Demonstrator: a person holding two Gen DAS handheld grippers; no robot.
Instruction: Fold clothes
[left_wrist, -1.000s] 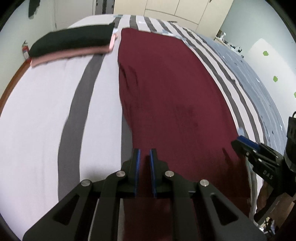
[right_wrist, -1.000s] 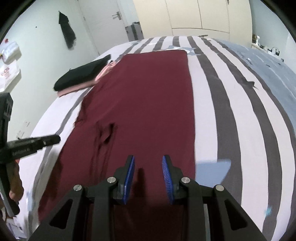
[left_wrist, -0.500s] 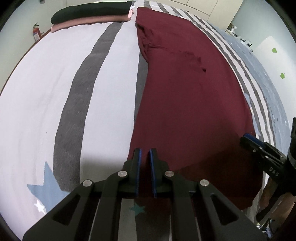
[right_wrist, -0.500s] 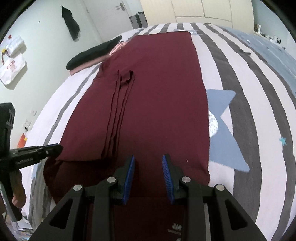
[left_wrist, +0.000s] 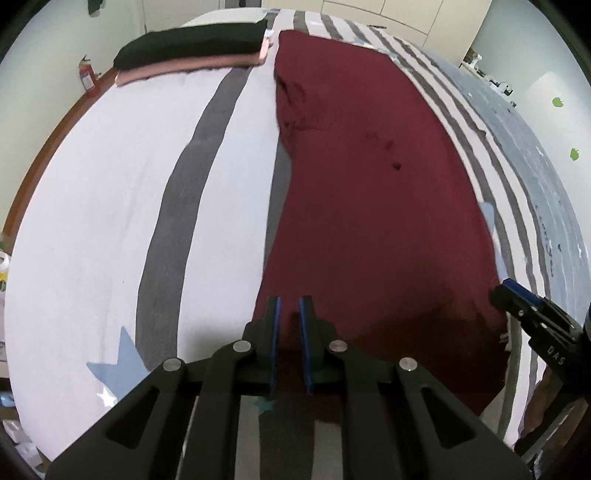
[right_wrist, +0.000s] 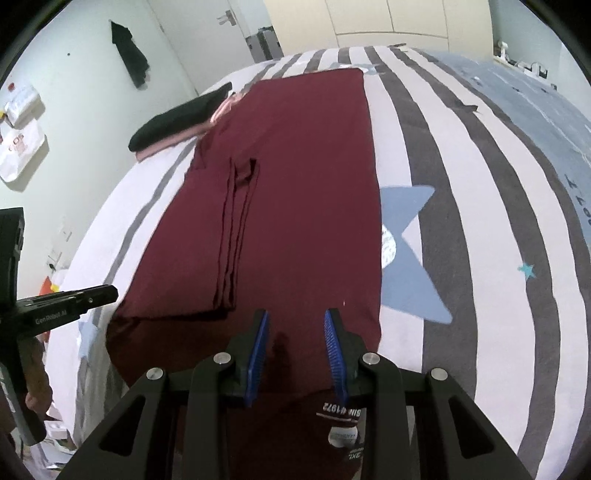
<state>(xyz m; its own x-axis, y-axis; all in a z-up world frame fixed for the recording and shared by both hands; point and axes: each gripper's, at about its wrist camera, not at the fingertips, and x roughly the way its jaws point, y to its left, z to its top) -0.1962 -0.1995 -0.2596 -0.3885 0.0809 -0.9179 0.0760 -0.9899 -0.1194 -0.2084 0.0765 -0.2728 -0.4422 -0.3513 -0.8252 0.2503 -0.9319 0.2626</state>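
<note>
A dark red garment (left_wrist: 369, 206) lies spread lengthwise on the striped bed, also seen in the right wrist view (right_wrist: 295, 192), with a folded pleat running along its left part. My left gripper (left_wrist: 289, 306) is over the garment's near left edge, its pads a small gap apart with nothing visibly between them. My right gripper (right_wrist: 295, 321) is open over the garment's near end, just above the white printed label (right_wrist: 340, 417). Each gripper shows at the edge of the other's view.
A folded stack, a black garment (left_wrist: 192, 48) on a pink one (left_wrist: 184, 70), lies at the bed's far left corner. The striped bedcover (right_wrist: 461, 184) with blue stars extends to the right. Walls, a door and wardrobes surround the bed.
Both grippers pulled back toward the near end of the bed over the garment. The left view has lifted slightly since half a second ago. Finger gaps are unchanged.
</note>
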